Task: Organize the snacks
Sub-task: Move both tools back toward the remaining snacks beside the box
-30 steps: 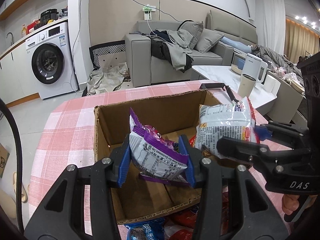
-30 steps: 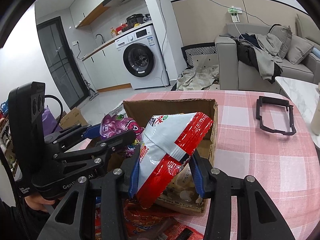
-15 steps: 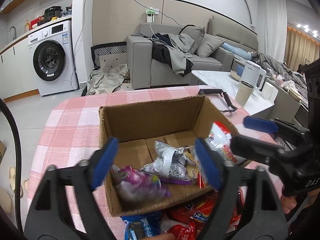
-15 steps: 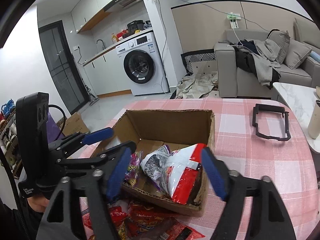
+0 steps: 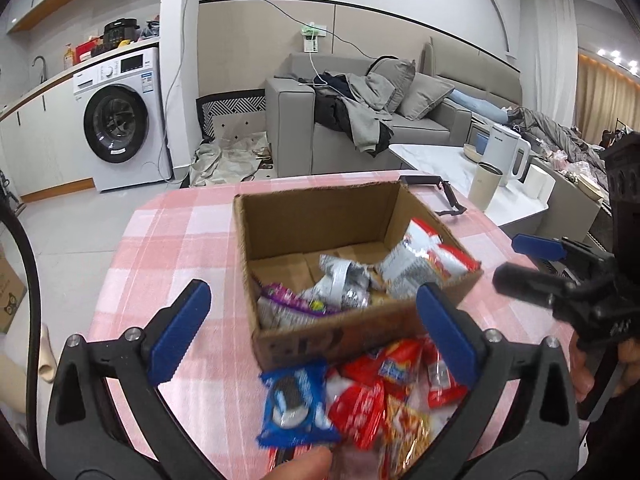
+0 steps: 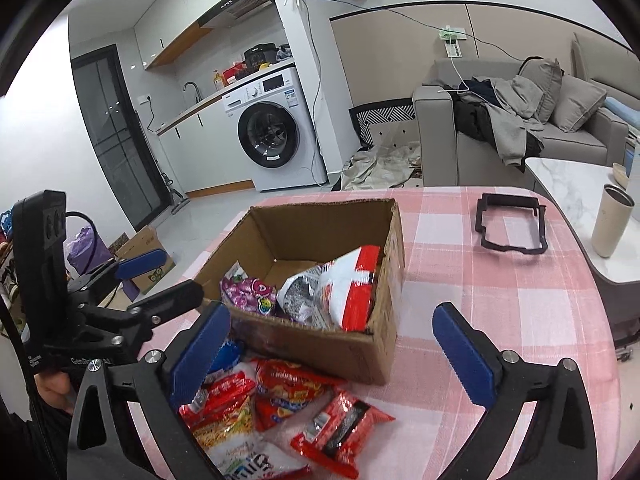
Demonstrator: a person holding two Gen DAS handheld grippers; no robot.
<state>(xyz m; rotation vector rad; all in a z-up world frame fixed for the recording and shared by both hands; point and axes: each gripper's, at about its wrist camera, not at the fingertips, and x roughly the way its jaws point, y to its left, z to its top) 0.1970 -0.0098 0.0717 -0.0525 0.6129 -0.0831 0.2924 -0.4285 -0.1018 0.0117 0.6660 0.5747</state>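
An open cardboard box (image 5: 320, 216) (image 6: 390, 344) sits on the pink checked tablecloth. Inside lie a purple snack bag (image 5: 288, 306) (image 6: 252, 294), a silver bag (image 5: 344, 280) (image 6: 300, 292) and a white-and-red bag (image 5: 432, 256) (image 6: 352, 288). In front of the box lies a pile of red snack packets (image 5: 380, 392) (image 6: 280, 392) and a blue cookie pack (image 5: 294, 404). My left gripper (image 5: 316, 332) is open and empty, held above the pile near the box's front wall. My right gripper (image 6: 332, 352) is open and empty, above the box's near corner and the pile.
A black plastic frame (image 6: 510, 226) lies on the table beyond the box. A beige cup (image 6: 610, 220) and white kettle (image 5: 504, 156) stand on a marble side table to the right. A sofa and washing machine are behind.
Both grippers opened and dropped their bags into the box, the purple one from the left, the white-and-red one from the right. Both then pulled back toward me over the packet pile.
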